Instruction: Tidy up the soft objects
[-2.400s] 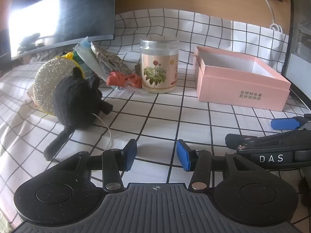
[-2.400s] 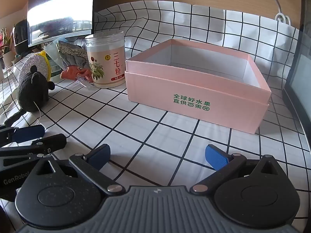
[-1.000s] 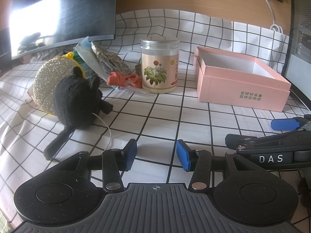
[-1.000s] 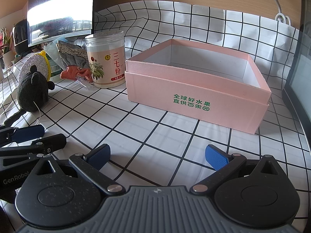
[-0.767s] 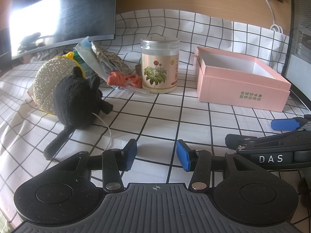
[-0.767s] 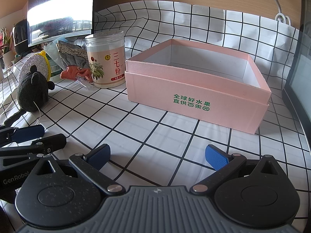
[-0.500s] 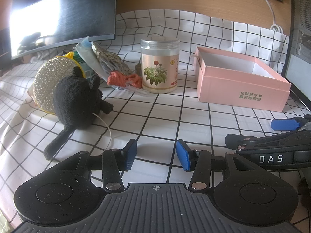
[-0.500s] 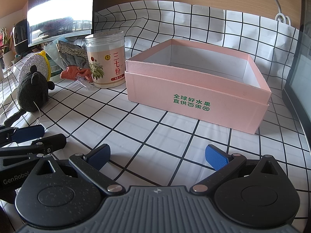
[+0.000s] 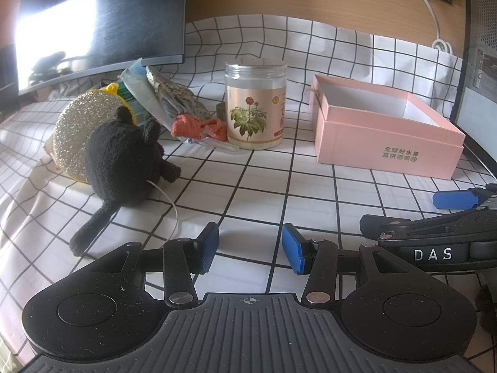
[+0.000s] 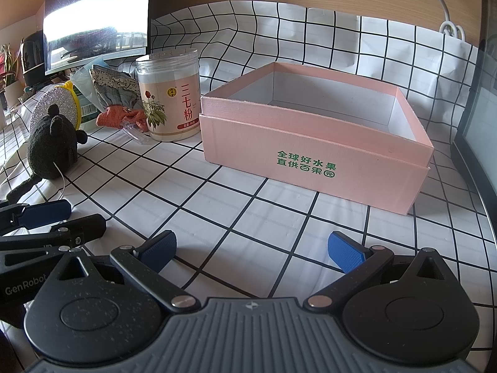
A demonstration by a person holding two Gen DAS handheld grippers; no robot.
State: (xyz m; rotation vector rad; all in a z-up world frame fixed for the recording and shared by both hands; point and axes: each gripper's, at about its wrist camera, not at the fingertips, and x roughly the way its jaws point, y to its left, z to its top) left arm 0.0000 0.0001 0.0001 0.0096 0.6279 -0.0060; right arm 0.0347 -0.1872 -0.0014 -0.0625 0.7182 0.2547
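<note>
Your left gripper point(image 9: 250, 247) sits low over the checked cloth point(image 9: 264, 183), pads parted with a moderate gap, nothing between them. Your right gripper point(image 10: 248, 248) is spread much wider, also empty, aimed at the pink box point(image 10: 313, 155). Neither touches any object

Nearest soft thing to the left gripper is the black plush toy point(image 9: 119, 160), ahead and to the left, upright on the cloth, its tail trailing toward you and a thin white string hanging off it. It leans against a glittery round disc point(image 9: 76, 127). Behind it a patterned fabric bundle point(image 9: 174, 96) and an orange cloth piece point(image 9: 198, 126) lie in a clear wrapper, just beside the flower-label jar point(image 9: 254, 104). The pink box stands open and looks empty, well apart to the right

Judgement: nothing is sorted yet, the step in hand is reaching for the plush. To do it well, open the left pads wider first, since the current gap looks too narrow for the body. Come in at the body, not the tail or string, or it'll dangle and swing. Squeeze deep because plush compresses and slips. Avoid nudging the disc. Keep the right gripper clear of the path to the box
</note>
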